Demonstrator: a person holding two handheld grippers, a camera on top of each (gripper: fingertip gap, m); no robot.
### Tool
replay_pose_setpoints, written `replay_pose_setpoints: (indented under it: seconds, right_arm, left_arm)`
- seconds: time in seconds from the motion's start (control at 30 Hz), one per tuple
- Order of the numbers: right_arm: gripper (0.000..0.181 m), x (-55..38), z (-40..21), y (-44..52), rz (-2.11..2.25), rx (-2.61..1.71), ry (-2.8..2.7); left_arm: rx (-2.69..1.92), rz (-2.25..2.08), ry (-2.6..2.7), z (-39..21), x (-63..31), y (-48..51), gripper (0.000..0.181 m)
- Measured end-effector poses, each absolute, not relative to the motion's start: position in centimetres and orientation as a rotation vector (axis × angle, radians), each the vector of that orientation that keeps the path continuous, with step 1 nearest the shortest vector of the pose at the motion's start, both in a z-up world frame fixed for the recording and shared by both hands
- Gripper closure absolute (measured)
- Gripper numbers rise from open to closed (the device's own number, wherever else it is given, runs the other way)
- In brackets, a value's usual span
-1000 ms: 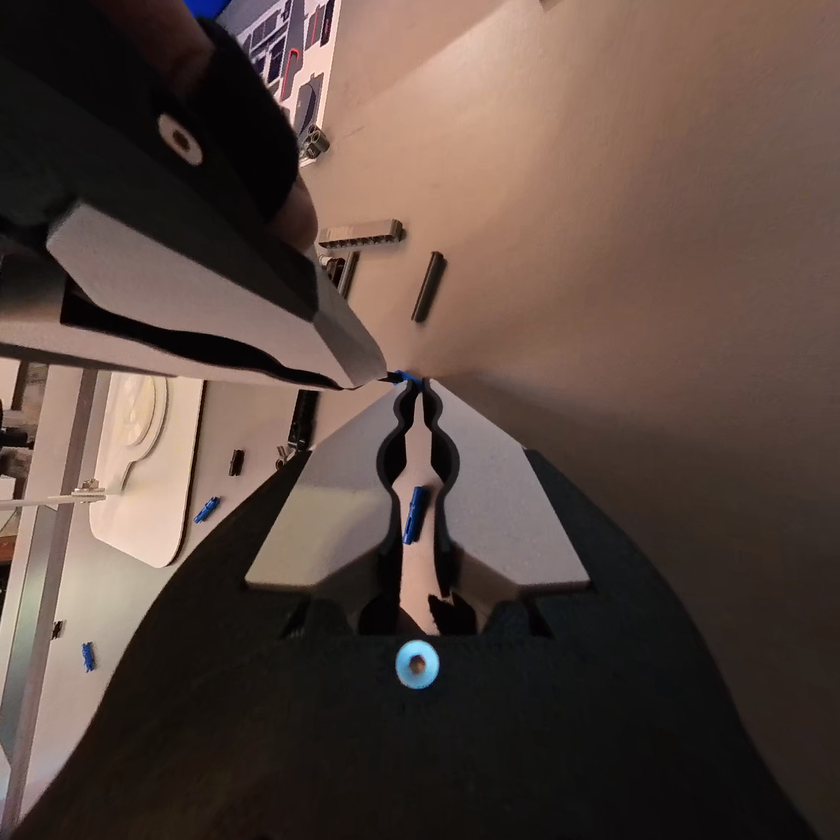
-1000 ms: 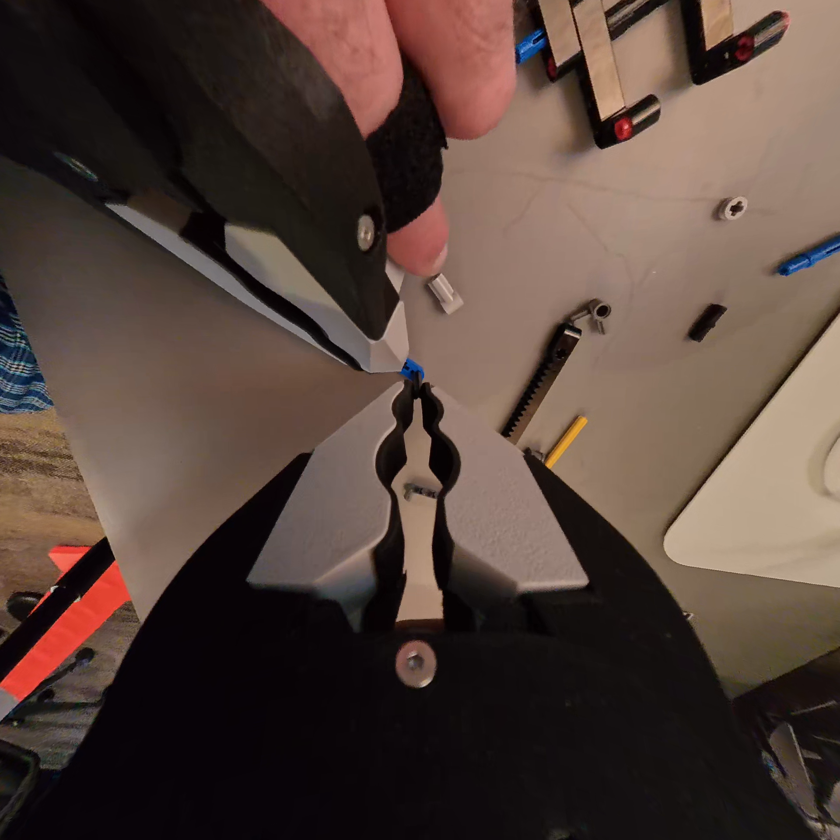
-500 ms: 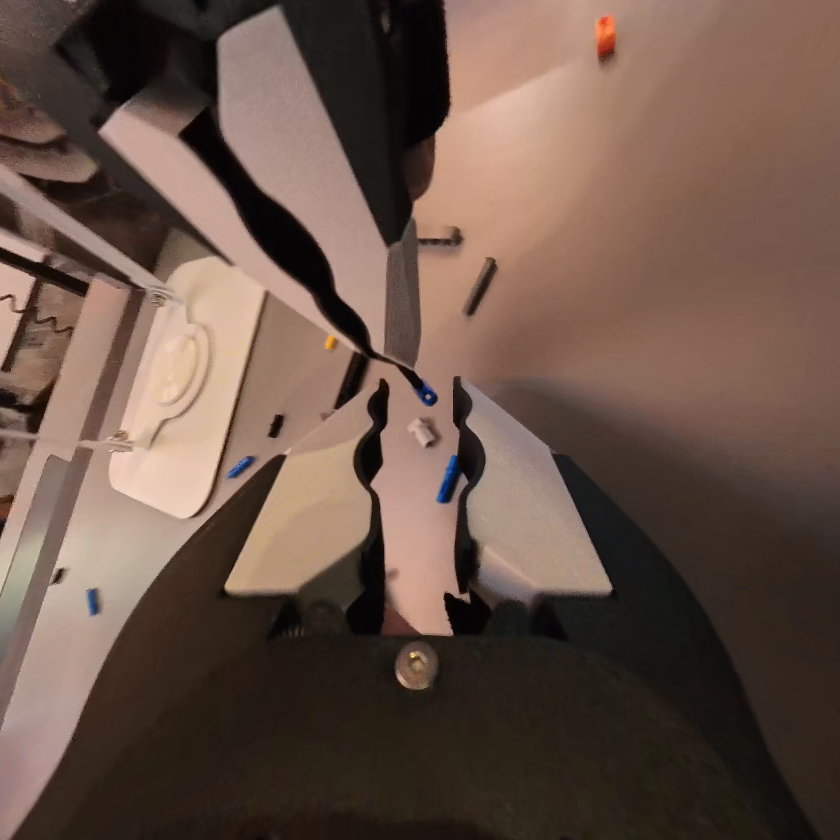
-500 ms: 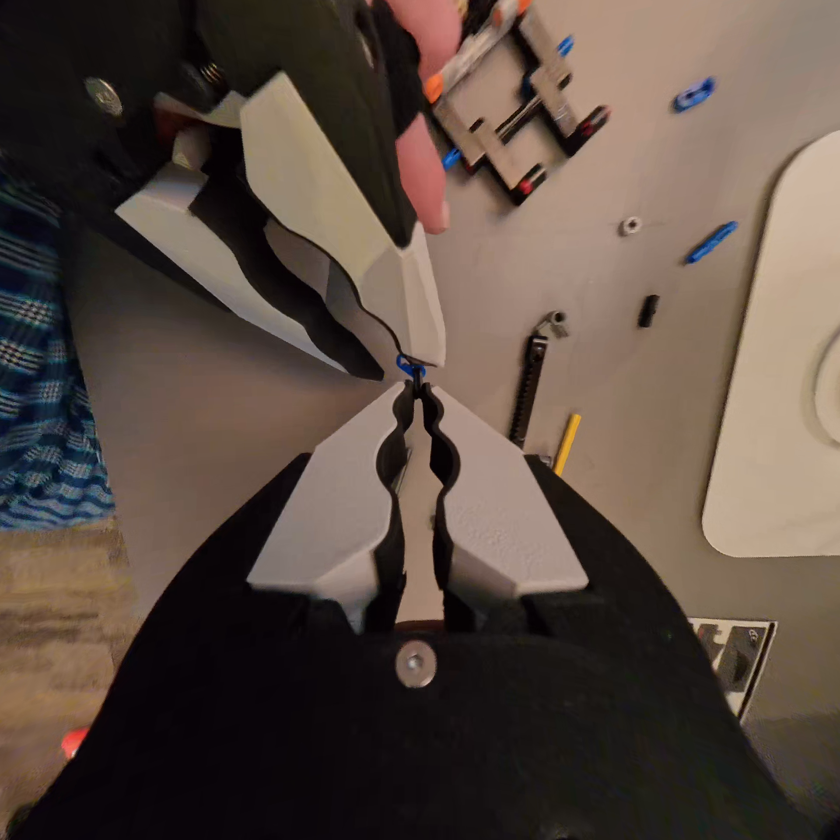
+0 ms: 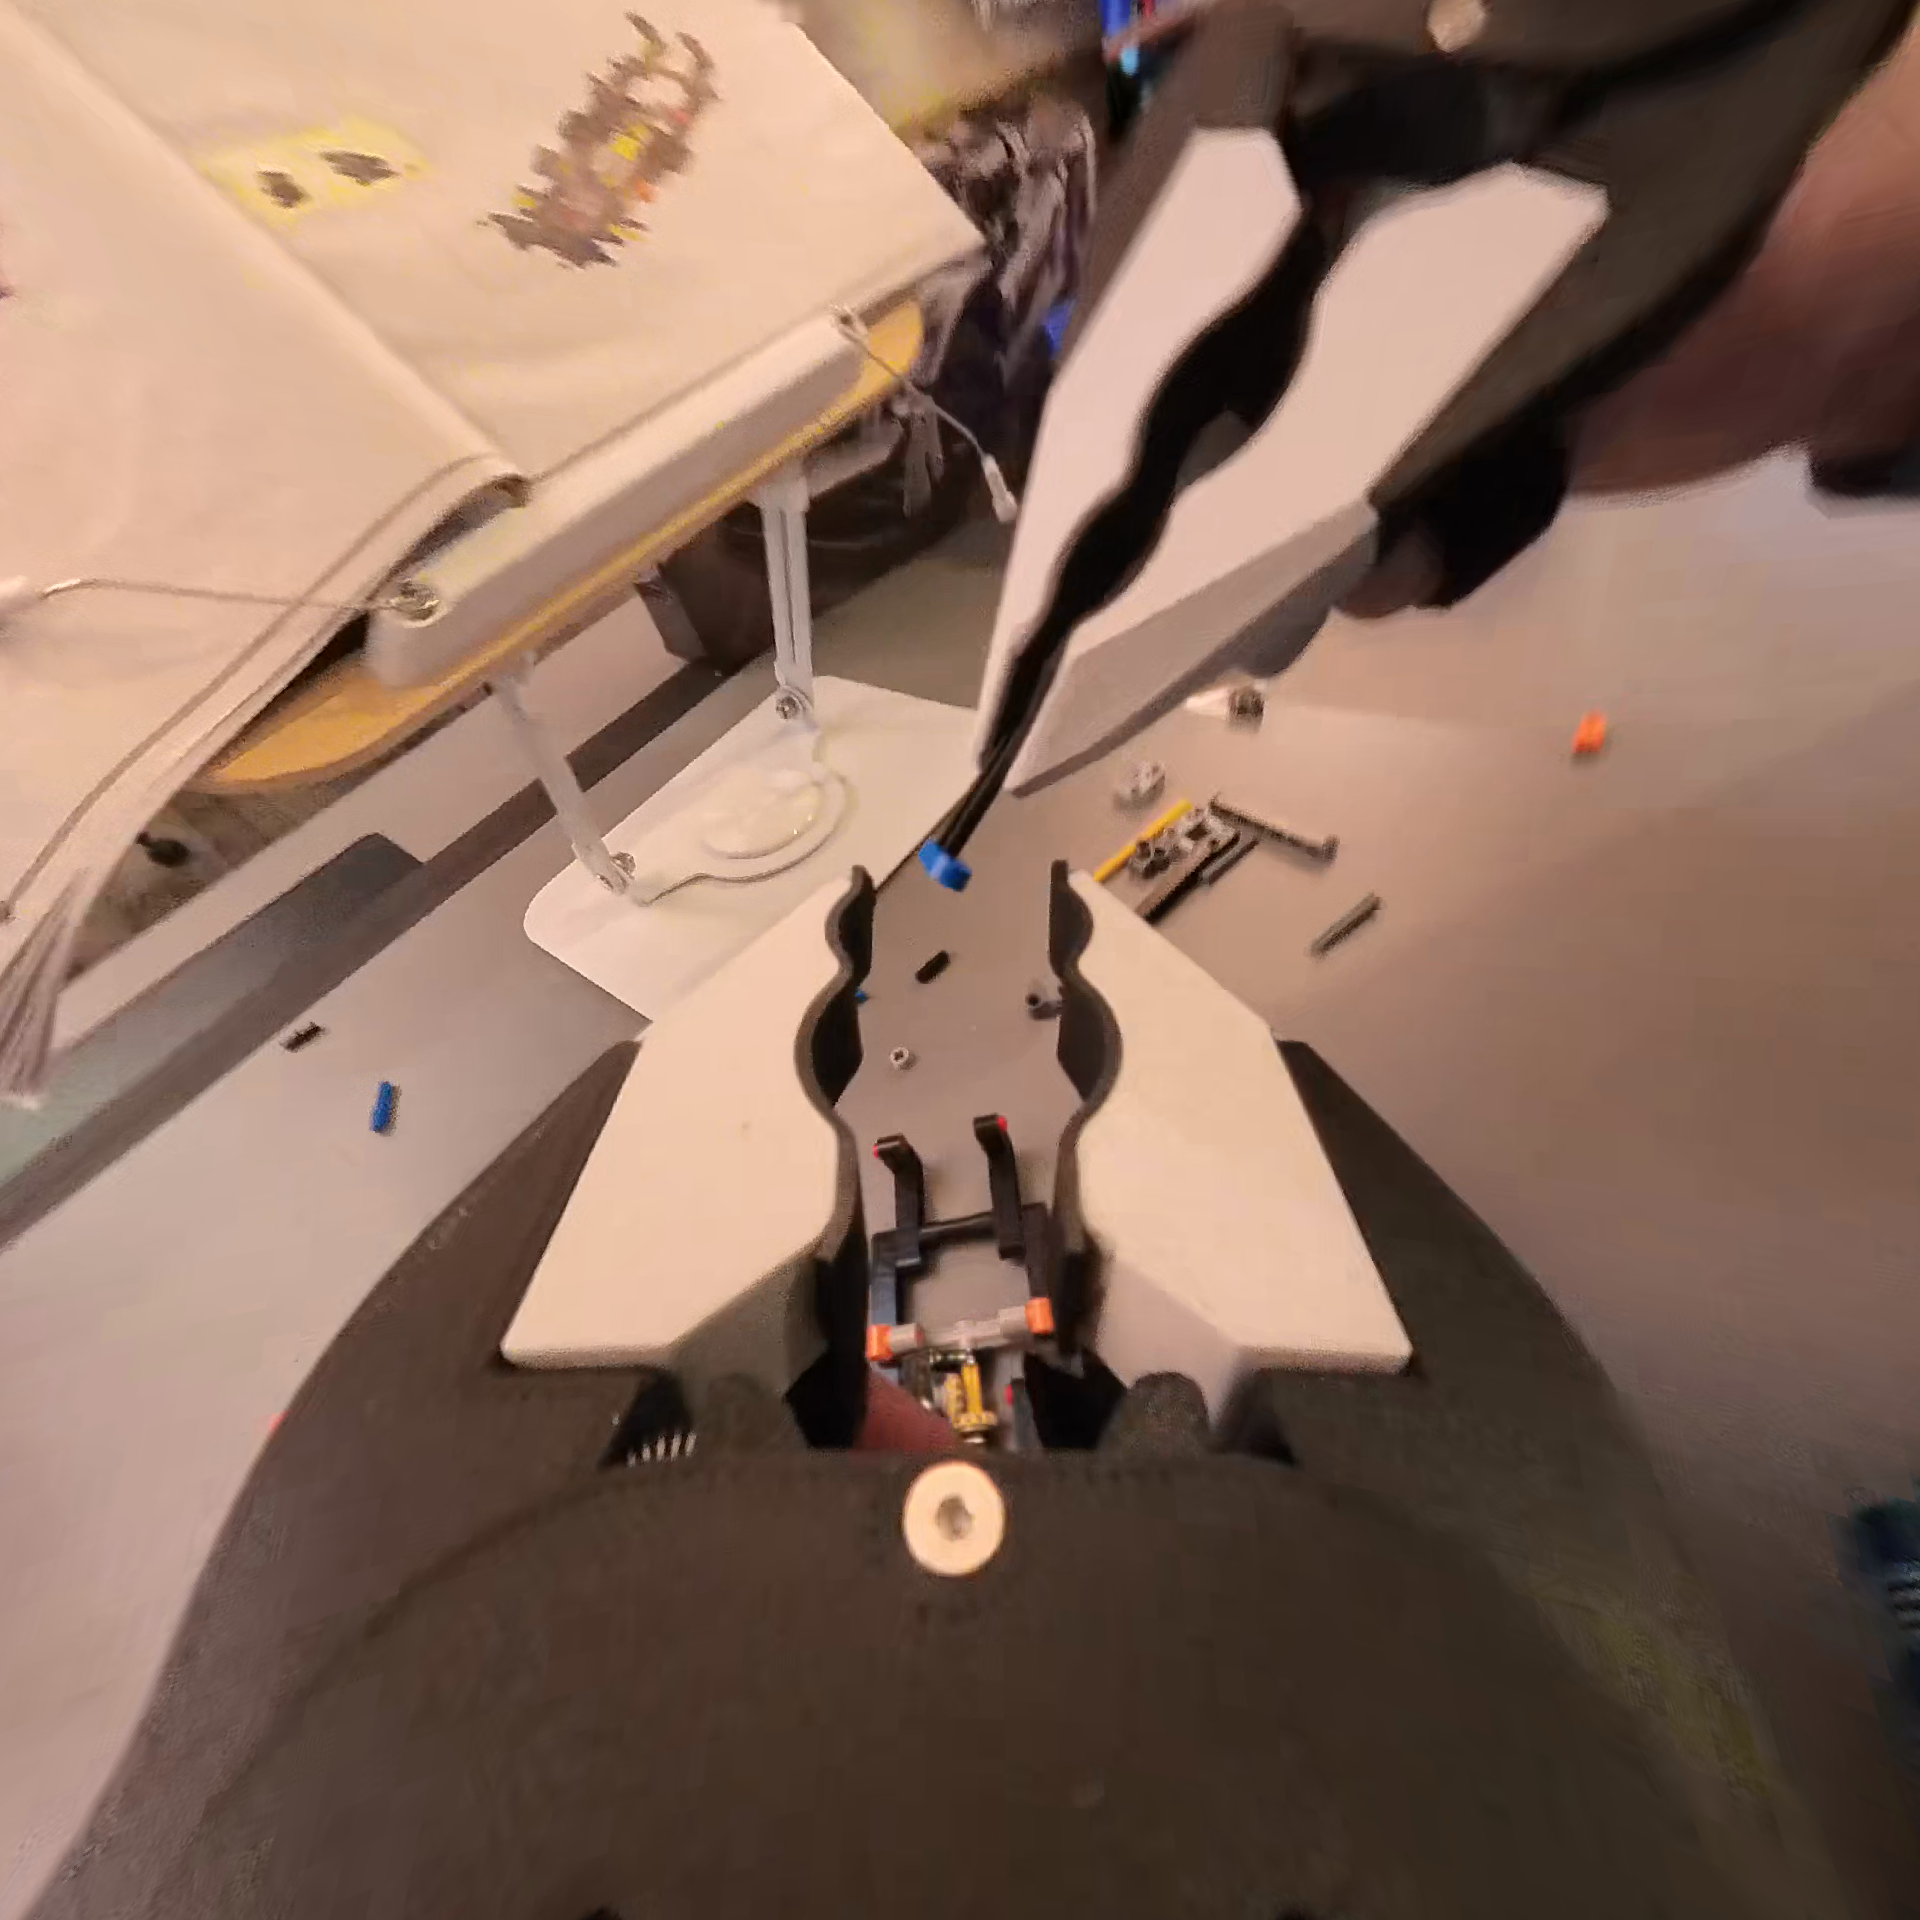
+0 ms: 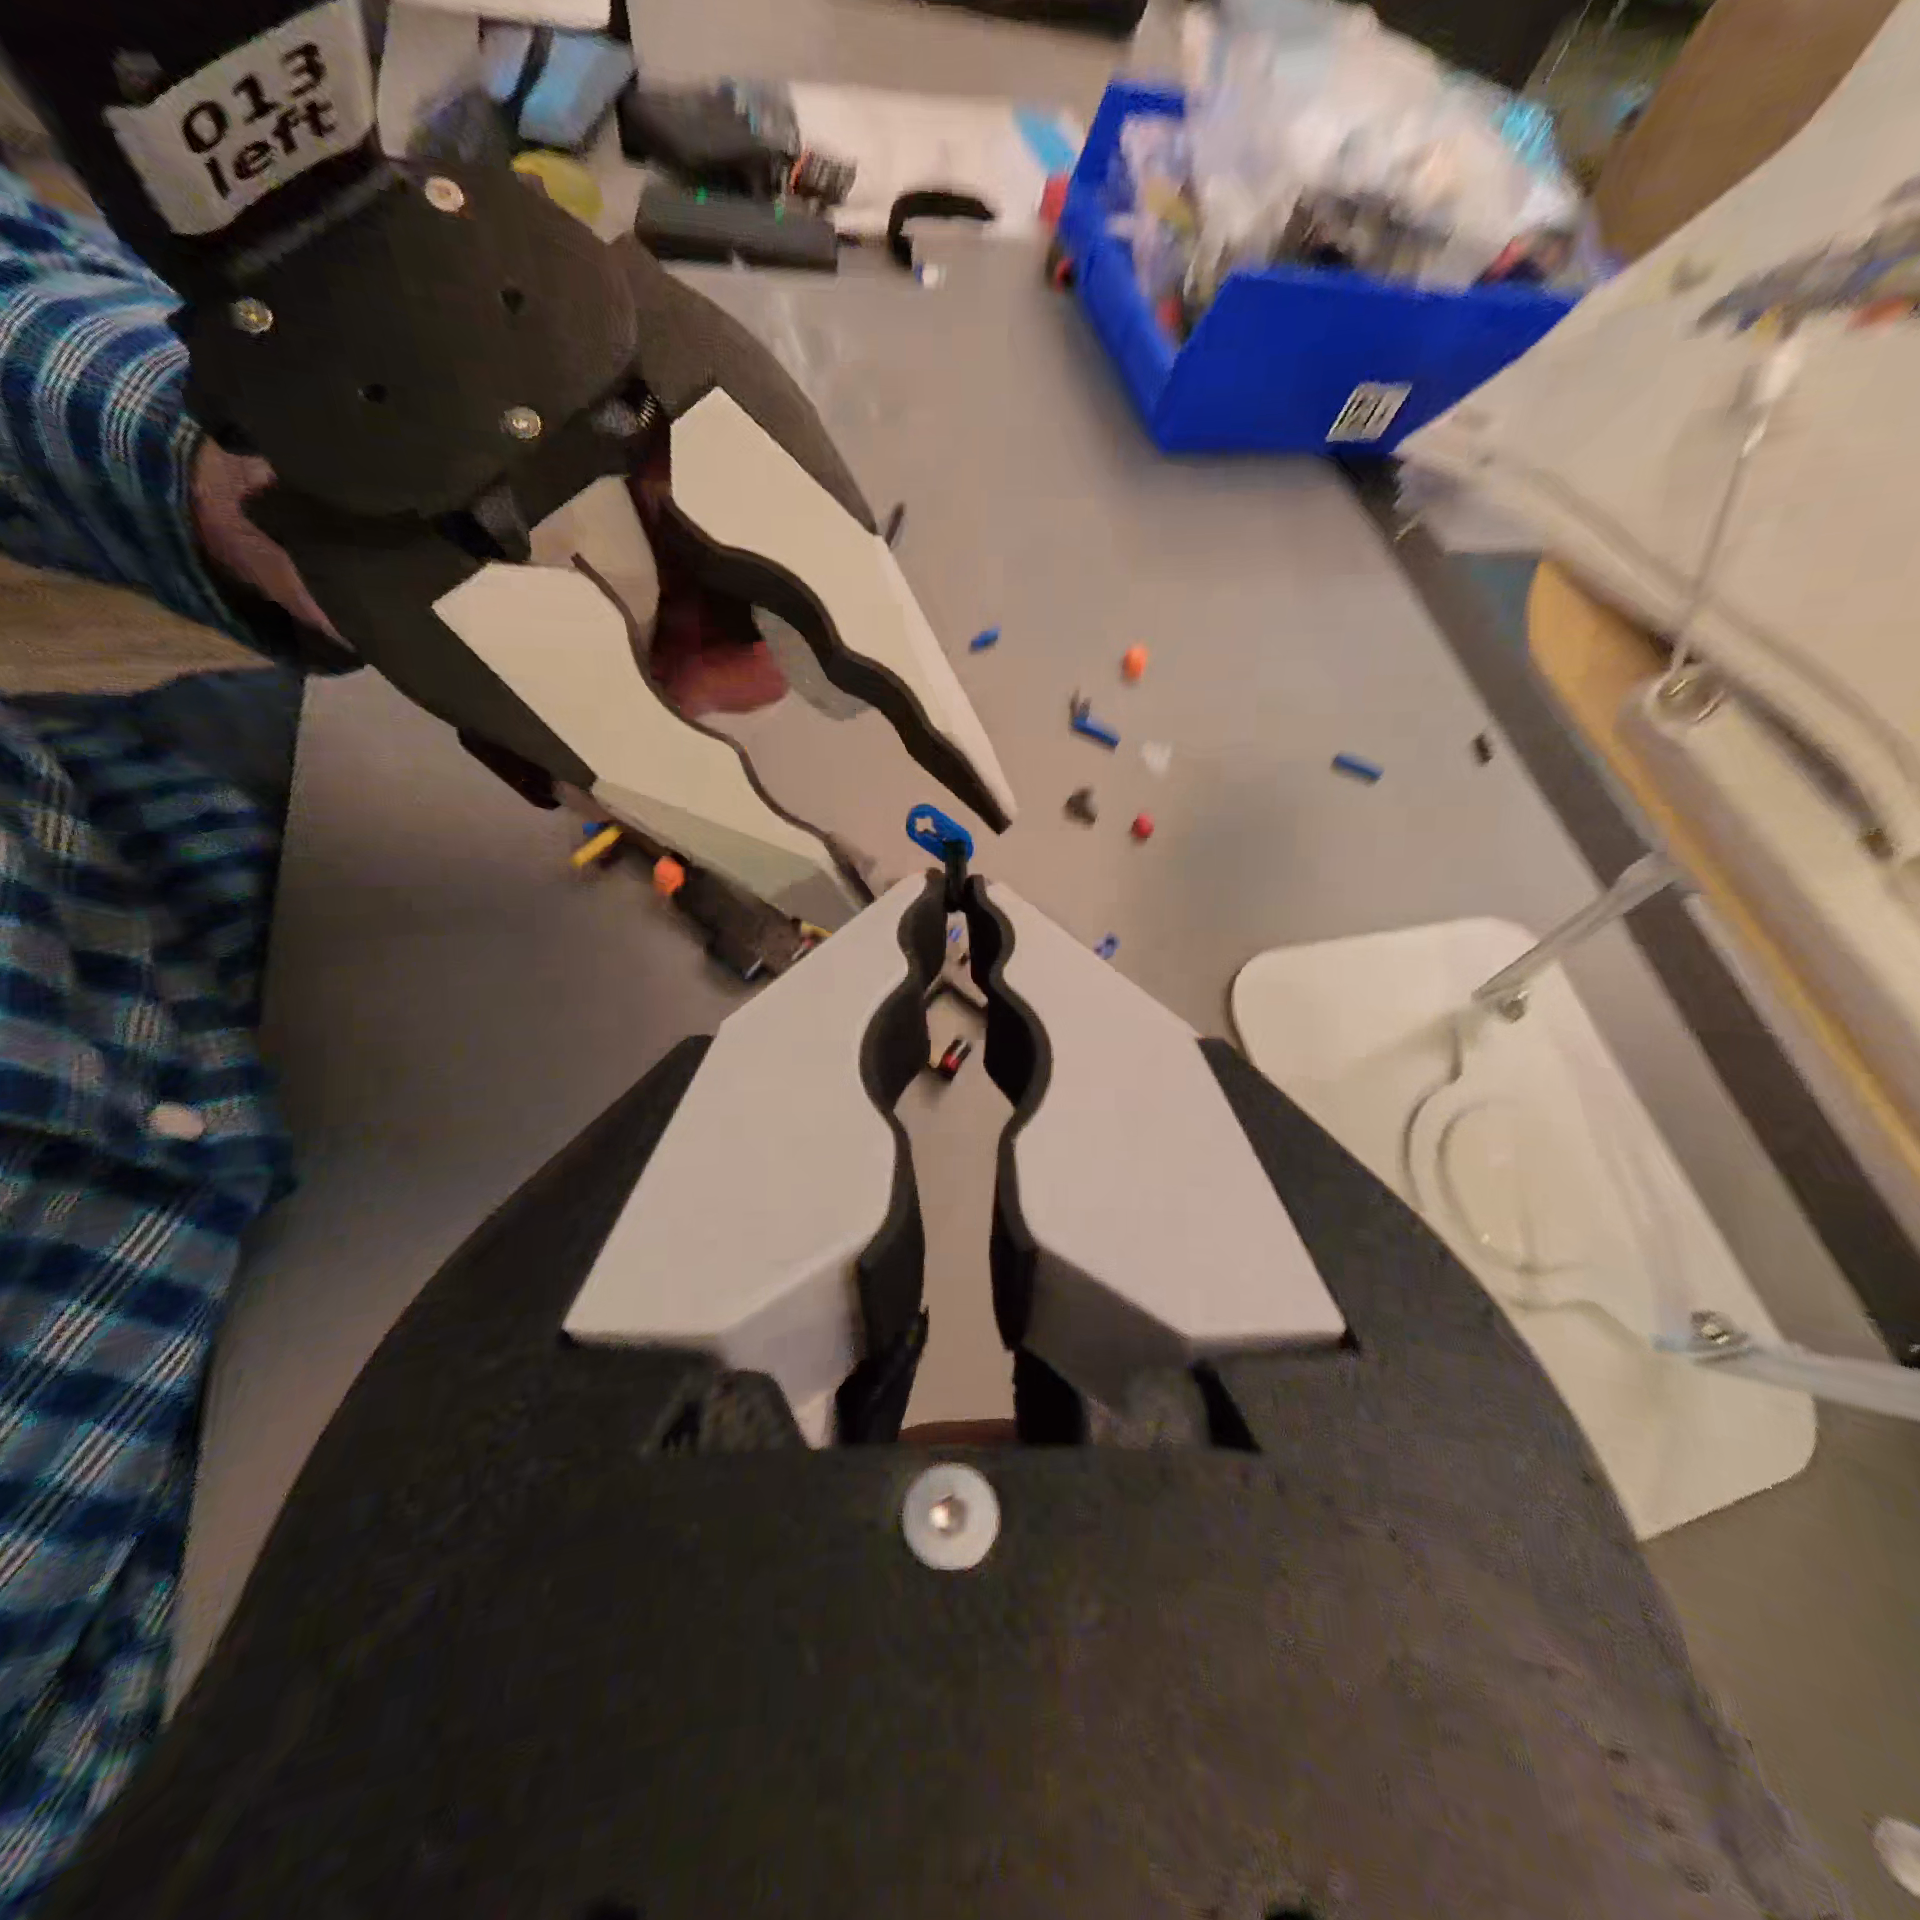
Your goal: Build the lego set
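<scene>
Blue bin (image 6: pixel 1320 343), white stand base (image 6: pixel 1538 1195)

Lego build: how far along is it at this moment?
Partly done. A black frame sub-assembly with red and orange pins is already joined on the grey table. In hand: the right hand-held gripper is shut on a thin black axle with a blue connector on its tip; the left hand-held gripper is open. Many loose small pieces remain unplaced.
</scene>
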State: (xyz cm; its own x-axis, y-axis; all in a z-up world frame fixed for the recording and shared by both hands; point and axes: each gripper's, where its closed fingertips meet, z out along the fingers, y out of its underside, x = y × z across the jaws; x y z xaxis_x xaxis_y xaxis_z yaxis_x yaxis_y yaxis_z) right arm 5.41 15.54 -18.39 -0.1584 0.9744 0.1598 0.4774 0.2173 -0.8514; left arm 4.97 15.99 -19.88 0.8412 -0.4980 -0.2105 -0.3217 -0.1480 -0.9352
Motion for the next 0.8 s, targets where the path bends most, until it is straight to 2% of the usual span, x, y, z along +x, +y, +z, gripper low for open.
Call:
replay_pose_setpoints:
  seconds: [0.27,0.57,0.8]
  right_arm:
    - [0.180,2.9,-15.9,14.3,0.677,-1.125,-1.678]
    - [0.180,0.4,-15.8,12.9,0.470,-0.964,-1.678]
    - [0.180,-0.7,-15.1,13.3,0.372,-0.906,-1.629]
  left_arm:
    - [-1.656,-0.579,0.245,-15.7,1.6,14.6,0.152]
    - [-1.596,-0.558,0.202,-14.8,0.4,13.8,0.166]
    - [-1.563,-0.543,0.207,-14.2,-0.6,13.6,0.159]
